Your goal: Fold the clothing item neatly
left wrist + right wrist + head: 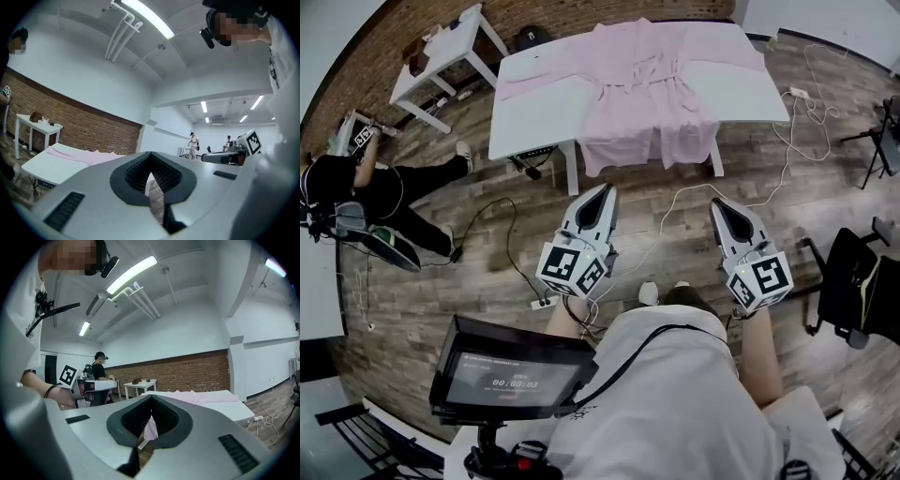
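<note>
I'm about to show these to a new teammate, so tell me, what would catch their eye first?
A pink robe lies spread across the white table at the top of the head view, its hem hanging over the near edge. Below it, over the wood floor, the left claw and right claw point toward the table, both shut and empty. A person in black is on the floor at far left.

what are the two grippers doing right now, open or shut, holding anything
Left gripper: closed, holding nothing.
Right gripper: closed, holding nothing.
</note>
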`<state>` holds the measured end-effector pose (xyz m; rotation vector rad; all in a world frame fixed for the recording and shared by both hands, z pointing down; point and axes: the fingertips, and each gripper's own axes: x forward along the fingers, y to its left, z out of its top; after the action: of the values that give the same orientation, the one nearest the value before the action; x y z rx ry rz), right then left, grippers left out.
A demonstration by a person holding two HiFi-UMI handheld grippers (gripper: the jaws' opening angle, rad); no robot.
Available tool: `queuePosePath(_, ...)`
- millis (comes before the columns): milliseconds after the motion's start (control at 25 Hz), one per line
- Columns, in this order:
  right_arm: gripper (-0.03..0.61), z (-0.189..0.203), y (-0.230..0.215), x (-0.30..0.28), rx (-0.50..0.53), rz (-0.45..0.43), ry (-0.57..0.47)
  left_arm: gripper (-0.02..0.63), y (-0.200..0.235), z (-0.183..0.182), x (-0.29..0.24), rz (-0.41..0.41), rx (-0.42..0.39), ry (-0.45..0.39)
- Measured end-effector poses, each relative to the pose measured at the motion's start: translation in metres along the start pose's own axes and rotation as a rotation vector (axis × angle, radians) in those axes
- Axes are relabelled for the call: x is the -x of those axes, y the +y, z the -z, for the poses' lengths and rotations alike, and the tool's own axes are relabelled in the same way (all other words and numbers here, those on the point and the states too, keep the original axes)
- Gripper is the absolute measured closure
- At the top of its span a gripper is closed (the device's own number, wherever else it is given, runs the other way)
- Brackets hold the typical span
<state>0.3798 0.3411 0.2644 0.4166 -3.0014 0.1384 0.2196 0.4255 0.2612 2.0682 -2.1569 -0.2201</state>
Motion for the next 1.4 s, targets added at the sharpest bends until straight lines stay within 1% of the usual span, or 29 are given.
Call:
queuePosePath(200,0.581,-0.005,-0.025,-0.032,0.000,0.002,0.002,0.621,0.015,0.006,-0.039,0.019,-0.013,0.028)
queuePosePath(320,0.581,-0.002,-0.048,-0.051,-0.002,-0.004,-0.001,0.621,0.021,0.008,-0.065,0.022,-0.014,0.030)
queuePosePath(600,0.581,-0.011,-0.118,-0.105,-0.012,-0.052,-0.010,0.621,0.049,0.003,-0.142,-0.034,-0.027,0.036)
queuePosePath(720,0.581,-0.009,-0.147,-0.124,-0.034,-0.075,0.005,0.621,0.056,0.006,-0.176,-0.062,-0.007,0.045)
queuePosePath(800,0.581,-0.007,-0.160,-0.137,-0.045,-0.107,0.017,0.621,0.058,0.008,-0.197,-0.073,0.001,0.050)
queuePosePath(960,0.581,-0.006,-0.174,-0.165,-0.043,-0.201,0.025,0.621,0.065,0.008,-0.230,-0.116,0.021,0.043)
queuePosePath(1120,0.581,-0.009,-0.188,-0.188,-0.027,-0.256,0.029,0.621,0.070,0.004,-0.252,-0.147,0.002,0.044)
queuePosePath(1240,0.581,-0.014,-0.194,-0.199,-0.018,-0.273,0.024,0.621,0.074,0.001,-0.259,-0.161,-0.011,0.056)
queuePosePath(1400,0.581,-0.020,-0.202,-0.209,-0.030,-0.272,0.002,0.621,0.084,0.001,-0.263,-0.167,-0.018,0.070)
